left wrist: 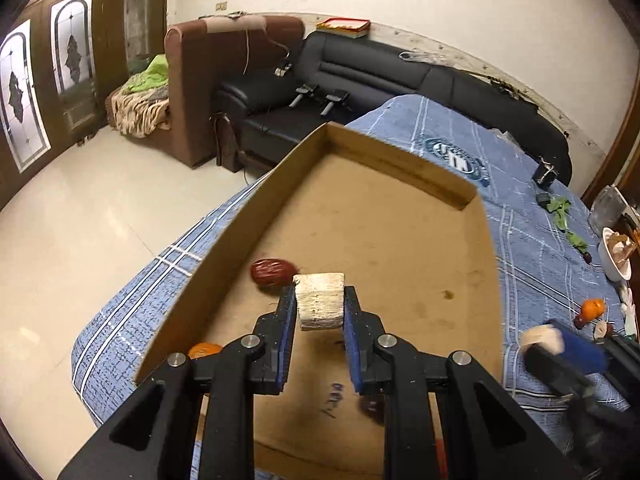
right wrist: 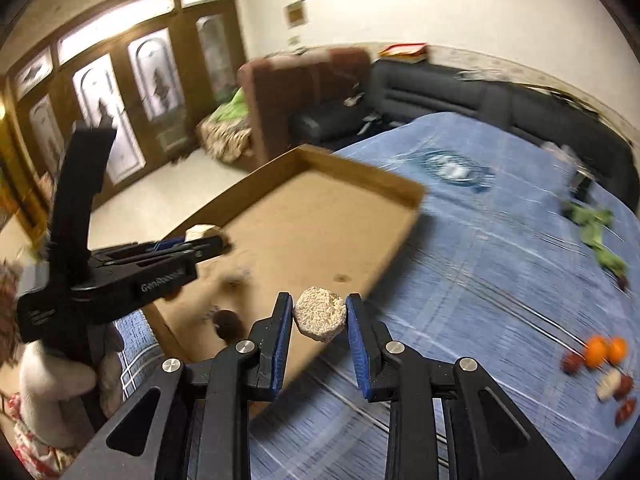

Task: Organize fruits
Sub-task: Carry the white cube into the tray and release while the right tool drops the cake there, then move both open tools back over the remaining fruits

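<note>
While both sets of jaws are clamped, the left gripper point(left wrist: 320, 304) holds a pale rectangular block point(left wrist: 320, 300) above the cardboard tray point(left wrist: 400, 216). A red date point(left wrist: 273, 272) lies on the tray floor at 10 o'clock from the block. The right gripper point(right wrist: 319, 318) grips a pale round biscuit-like piece point(right wrist: 319, 317) over the tray's near edge. Oranges point(right wrist: 604, 351) and dates point(right wrist: 624, 396) lie on the blue bedspread point(right wrist: 480, 264) at 3 o'clock.

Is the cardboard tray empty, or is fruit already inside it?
Not empty: the cardboard tray holds a red date and an orange fruit.
</note>
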`<action>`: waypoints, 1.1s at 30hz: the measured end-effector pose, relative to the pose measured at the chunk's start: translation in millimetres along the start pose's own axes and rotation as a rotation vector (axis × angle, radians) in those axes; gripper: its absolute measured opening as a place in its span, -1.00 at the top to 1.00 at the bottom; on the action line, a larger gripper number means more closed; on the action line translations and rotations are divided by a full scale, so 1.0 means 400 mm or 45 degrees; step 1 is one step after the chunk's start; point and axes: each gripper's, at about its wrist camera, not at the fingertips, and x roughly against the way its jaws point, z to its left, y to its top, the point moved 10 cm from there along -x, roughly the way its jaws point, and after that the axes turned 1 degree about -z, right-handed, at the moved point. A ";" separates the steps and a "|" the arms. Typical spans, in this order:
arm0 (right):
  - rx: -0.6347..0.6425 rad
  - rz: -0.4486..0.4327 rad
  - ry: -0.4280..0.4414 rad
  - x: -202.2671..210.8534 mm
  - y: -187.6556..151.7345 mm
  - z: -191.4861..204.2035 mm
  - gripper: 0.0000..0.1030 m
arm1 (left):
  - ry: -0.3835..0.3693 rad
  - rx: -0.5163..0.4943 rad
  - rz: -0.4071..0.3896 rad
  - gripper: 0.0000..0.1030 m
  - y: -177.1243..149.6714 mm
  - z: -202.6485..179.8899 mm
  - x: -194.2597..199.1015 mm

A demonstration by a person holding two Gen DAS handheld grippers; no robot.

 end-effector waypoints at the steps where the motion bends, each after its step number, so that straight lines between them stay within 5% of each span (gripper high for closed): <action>1: 0.020 0.018 0.004 -0.022 -0.006 0.020 0.41 | 0.001 0.007 0.005 0.58 -0.003 0.008 -0.004; 8: 0.107 0.119 -0.005 -0.136 -0.044 0.081 0.40 | -0.043 0.031 0.018 0.57 -0.010 0.022 -0.024; 14: 0.163 0.122 -0.001 -0.148 -0.047 0.105 0.37 | -0.069 0.060 -0.042 0.18 0.011 0.023 0.016; 20: 0.136 0.049 -0.008 -0.083 -0.032 0.095 0.36 | -0.003 0.009 -0.157 -0.13 0.043 0.009 0.097; 33: -0.078 -0.090 -0.124 0.127 -0.056 -0.089 0.30 | 0.053 -0.228 -0.283 -0.23 0.033 -0.158 0.227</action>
